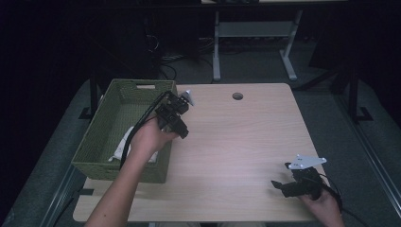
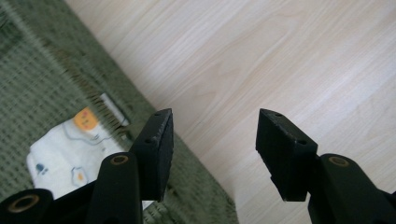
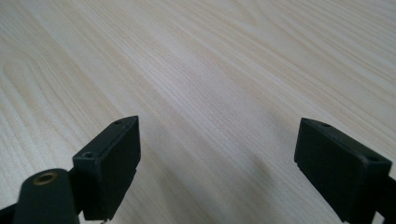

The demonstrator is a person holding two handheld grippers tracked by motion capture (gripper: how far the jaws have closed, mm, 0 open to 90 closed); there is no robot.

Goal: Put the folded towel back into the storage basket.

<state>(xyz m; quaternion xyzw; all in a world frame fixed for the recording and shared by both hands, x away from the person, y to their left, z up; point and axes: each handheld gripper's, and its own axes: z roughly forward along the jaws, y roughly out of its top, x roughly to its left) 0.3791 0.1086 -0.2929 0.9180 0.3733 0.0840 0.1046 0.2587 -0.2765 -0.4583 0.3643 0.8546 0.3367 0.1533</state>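
The white cloth (image 1: 124,144) lies folded on the floor of the green woven basket (image 1: 101,124), toward the basket's near right corner; the basket itself sits at the table's (image 1: 236,142) left edge, overhanging it a little. From the left gripper view the cloth (image 2: 70,149) shows small printed figures in orange and blue on a pale ground. It looks thin, soft and light: it will drape and sag when lifted rather than keep its shape, it cannot break, and it is unlikely to slip once pinched. A good hold would be a bunched fold or the upturned edge nearest the basket's right wall, taken from above, so that several layers come up together and the weave below is not caught.

The left gripper (image 1: 182,135) hangs over the basket's right rim, jaws pointing down and toward the table's near side. Its jaws stand apart with nothing between them; through the gap only bare tabletop (image 2: 261,70) and rim (image 2: 187,158) show. The cloth lies below and to the basket side of its left jaw, near but not touched.

The right gripper (image 1: 279,186) rests low by the table's near right corner, well apart from basket and cloth. Its jaws are spread wide over plain wood (image 3: 210,93), holding nothing.
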